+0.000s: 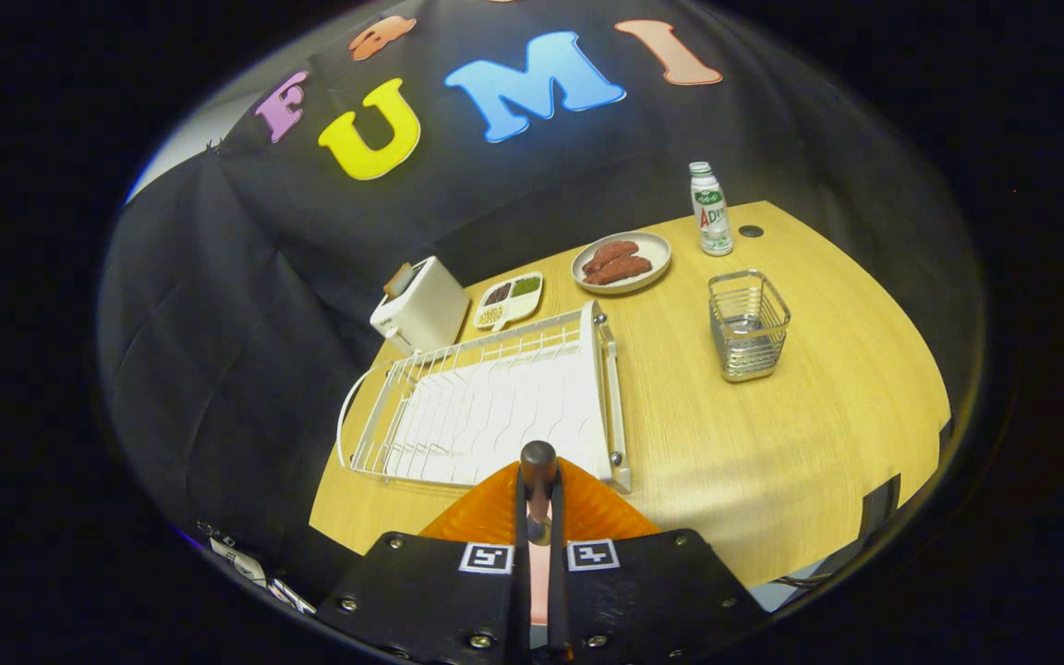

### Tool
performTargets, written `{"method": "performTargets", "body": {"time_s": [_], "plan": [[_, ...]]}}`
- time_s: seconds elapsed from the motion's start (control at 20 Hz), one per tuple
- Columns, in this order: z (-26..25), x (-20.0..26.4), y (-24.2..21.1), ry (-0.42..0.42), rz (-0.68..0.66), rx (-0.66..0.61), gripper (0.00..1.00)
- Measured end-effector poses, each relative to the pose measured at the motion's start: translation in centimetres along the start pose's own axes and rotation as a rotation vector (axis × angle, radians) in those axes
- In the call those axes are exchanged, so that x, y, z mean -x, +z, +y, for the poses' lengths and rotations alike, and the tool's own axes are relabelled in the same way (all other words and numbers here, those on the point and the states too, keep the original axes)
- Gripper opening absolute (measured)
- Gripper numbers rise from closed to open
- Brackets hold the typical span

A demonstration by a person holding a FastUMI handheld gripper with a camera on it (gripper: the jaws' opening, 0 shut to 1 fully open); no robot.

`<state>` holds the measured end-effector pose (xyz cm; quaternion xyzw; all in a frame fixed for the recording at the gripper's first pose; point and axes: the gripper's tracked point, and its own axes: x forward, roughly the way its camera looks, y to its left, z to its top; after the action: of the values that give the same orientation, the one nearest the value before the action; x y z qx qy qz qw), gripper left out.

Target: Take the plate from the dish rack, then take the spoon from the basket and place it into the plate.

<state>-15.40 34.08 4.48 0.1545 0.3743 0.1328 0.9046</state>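
The gripper (538, 494) points forward and somewhat downward, its two fingers (521, 517) running side by side and nearly parallel. They are drawn in close, leaving only a narrow slot between them. In that slot sits the spoon (538, 462): both fingers press on its slim shaft from either side, and its dark rounded end stands just past the fingertips. Behind the fingers the gripper's body spreads into two flat plates, left and right of the slot, each bearing a small square marker (486, 557) near its inner corner and screws along its edges
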Motion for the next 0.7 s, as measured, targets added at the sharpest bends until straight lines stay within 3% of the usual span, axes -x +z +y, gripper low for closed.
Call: {"method": "performTargets", "body": {"time_s": [0.7], "plan": [[5.0,-2.3,-6.0,0.057,0.037,0.154,0.07]]}}
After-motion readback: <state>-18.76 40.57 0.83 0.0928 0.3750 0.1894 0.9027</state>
